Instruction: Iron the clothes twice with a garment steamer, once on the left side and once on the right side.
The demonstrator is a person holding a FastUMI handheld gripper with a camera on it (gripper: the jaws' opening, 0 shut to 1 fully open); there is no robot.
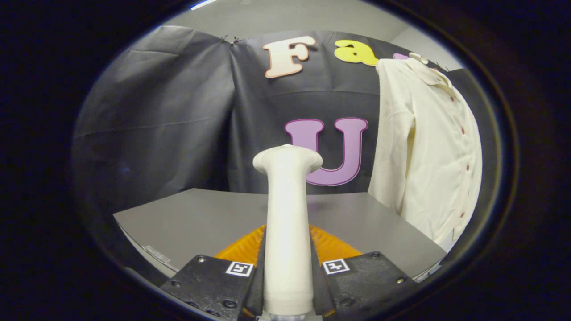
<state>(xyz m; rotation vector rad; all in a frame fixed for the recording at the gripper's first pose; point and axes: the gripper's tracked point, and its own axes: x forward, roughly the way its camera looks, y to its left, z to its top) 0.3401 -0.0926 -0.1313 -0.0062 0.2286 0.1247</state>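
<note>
A grey table [200, 218] stands before the black cloth wall [178, 125].

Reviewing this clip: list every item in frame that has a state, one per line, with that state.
White plastic garment steamer: upright, clamped between the fingers, its flared head raised above the table, apart from the shirt.
Gripper: shut on the steamer's handle.
Cream long-sleeved button-up shirt: hanging against the booth wall, buttoned, beyond the fingers to the right.
Grey table: flat.
Orange ridged piece: lying on the table behind the steamer.
</note>
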